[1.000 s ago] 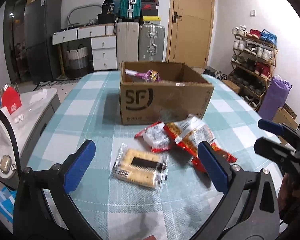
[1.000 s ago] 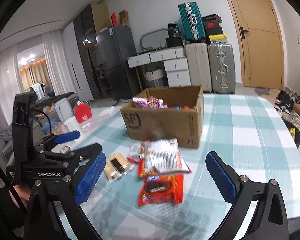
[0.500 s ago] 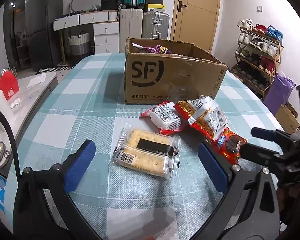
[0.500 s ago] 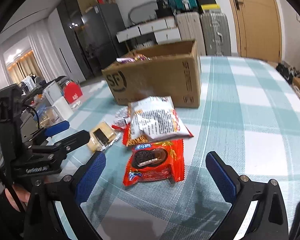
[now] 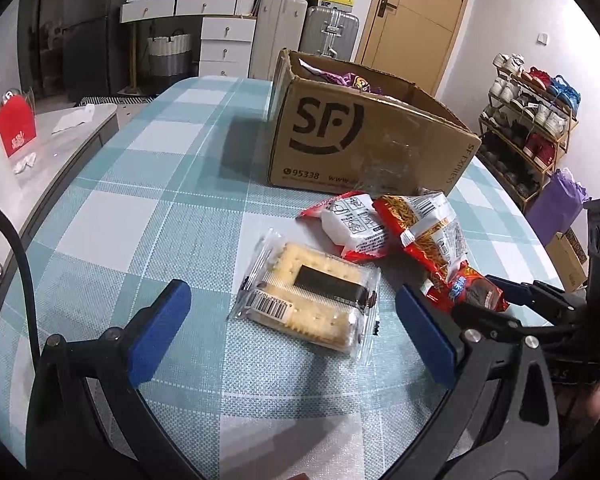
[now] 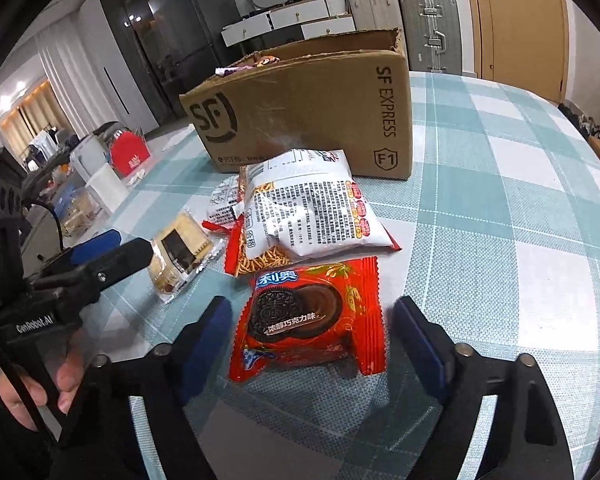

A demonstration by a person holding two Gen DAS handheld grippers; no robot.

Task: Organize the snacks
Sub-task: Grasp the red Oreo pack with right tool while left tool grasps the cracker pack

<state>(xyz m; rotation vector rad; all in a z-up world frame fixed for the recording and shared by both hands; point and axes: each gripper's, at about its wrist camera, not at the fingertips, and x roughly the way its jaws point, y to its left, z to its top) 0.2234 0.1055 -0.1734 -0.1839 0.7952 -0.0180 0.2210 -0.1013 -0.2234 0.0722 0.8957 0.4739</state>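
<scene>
- While right gripper (image 6: 312, 344) is spread astride the Oreo packet (image 6: 306, 316), in front of the SF box (image 6: 300, 108), pads should be closed on its flat sides.
- Left gripper (image 5: 296, 336), spread, holds nothing beside the cracker packet (image 5: 308, 300).

My right claw (image 6: 312, 336) hangs low over the checked table (image 6: 500, 216) with its blue pads spread wide, one on each side of the red cookie packet (image 6: 310, 316), which lies flat between them; whether either pad touches the wrapper I cannot tell. Just beyond the packet sits the white noodle bag (image 6: 308, 212), its near edge overlapping the packet's top. A smaller white-and-red pouch (image 6: 222, 204) peeks out from behind the bag on the left. Further left lies the clear-wrapped cracker pack (image 6: 180, 256), close to my left claw (image 6: 112, 250). Behind everything stands the open cardboard box (image 6: 312, 108) with bright wrappers showing over its rim.
</scene>
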